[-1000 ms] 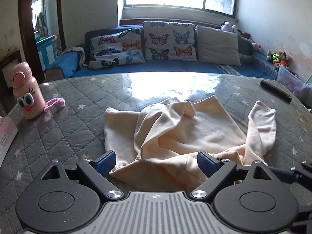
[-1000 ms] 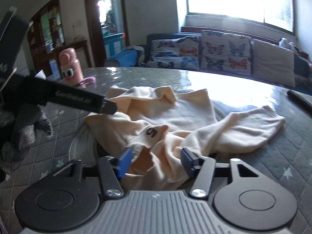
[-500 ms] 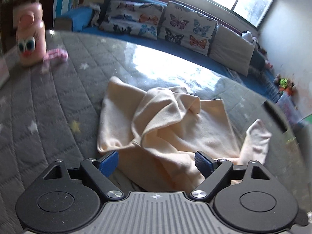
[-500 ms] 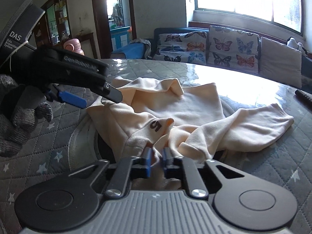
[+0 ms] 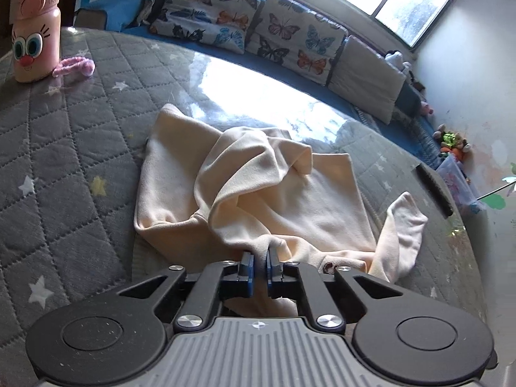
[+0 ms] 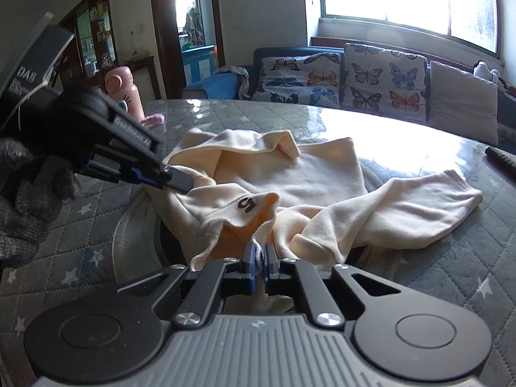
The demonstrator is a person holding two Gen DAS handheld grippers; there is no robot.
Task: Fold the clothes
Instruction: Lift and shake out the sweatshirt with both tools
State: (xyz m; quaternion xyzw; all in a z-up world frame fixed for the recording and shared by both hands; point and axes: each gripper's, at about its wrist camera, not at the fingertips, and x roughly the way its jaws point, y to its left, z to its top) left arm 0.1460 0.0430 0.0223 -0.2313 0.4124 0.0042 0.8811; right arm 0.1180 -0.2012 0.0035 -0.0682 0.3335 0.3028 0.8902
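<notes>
A cream long-sleeved garment (image 5: 290, 193) lies crumpled on the grey quilted table (image 5: 64, 161). In the left wrist view my left gripper (image 5: 259, 254) is closing, its blue pads pinching a fold at the near edge. My right gripper (image 6: 260, 251) is closing tight on the near hem of the garment (image 6: 322, 174), just below a fold printed with a "5". In the right wrist view the left gripper (image 6: 180, 182) comes in from the left, held by a grey-gloved hand (image 6: 29, 200). One sleeve (image 6: 429, 206) lies out to the right.
A pink cartoon-faced bottle (image 5: 34, 32) and a pink hair tie (image 5: 75, 66) sit at the table's far left. A black remote (image 5: 433, 190) lies near the right edge. Beyond the table stands a blue sofa with butterfly cushions (image 5: 225, 25).
Both grippers went from wide open to shut on the near edge of the garment, the right one first. The left gripper also rolled and tipped down toward the cloth.
</notes>
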